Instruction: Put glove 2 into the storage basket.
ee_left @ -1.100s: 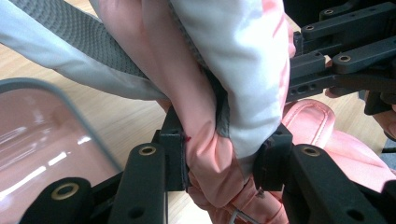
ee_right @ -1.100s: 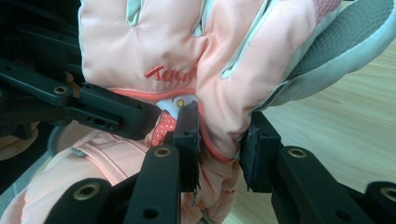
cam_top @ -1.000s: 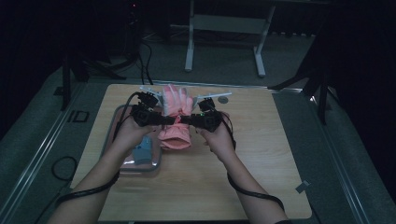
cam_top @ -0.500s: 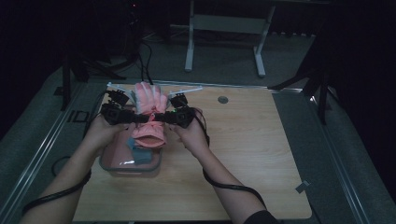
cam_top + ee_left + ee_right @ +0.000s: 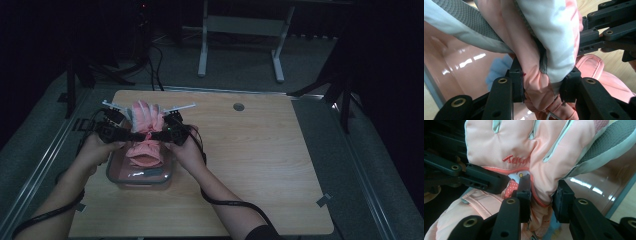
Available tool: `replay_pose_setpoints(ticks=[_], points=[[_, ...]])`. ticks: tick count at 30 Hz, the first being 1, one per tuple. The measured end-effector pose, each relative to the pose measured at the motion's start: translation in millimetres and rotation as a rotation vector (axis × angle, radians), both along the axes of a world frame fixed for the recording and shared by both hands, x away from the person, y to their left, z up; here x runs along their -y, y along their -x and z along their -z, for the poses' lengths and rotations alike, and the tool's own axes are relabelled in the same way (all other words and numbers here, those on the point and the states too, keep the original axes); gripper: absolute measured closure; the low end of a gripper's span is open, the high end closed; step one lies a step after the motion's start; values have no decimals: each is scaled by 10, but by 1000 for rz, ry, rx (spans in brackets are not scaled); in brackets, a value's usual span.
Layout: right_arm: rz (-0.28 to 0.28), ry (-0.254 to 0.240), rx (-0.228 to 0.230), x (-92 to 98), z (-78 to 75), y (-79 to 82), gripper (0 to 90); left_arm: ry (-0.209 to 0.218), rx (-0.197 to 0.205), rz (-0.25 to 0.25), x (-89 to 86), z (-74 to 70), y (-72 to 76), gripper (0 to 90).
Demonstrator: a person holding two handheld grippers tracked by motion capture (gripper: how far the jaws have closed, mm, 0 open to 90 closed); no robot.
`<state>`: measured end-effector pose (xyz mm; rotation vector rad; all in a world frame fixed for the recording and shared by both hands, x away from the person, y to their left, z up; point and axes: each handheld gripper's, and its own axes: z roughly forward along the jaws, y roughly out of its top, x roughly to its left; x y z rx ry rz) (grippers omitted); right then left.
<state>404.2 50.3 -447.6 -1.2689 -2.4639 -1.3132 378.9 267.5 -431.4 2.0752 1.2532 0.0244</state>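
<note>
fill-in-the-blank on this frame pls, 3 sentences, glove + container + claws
1. Both claws, the left claw and the right claw, are shut on a padded ____ glove.
2. The glove's cuff hangs over a clear ____ near the table's left edge.
3. The container rests on a ____ table.

Missing words: pink; container; wooden
</note>
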Motion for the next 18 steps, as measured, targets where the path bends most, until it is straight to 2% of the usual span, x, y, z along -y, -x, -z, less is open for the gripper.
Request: replay_pose_setpoints(ticks=[4, 7, 9, 15, 18], points=[[-1, 29, -34, -27, 166, 22, 704, 8, -41, 0, -8, 202, 23, 626], [-7, 49, -47, -33, 236, 41, 703, 14, -53, 2, -5, 273, 38, 625], [-16, 68, -64, -26, 328, 67, 699, 13, -79, 3, 9, 379, 60, 623], [-39, 106, -80, -58, 419, 76, 691, 25, -111, -5, -19, 481, 69, 619], [-42, 131, -75, -81, 418, 74, 685, 4, -108, -13, 1, 495, 69, 601]])
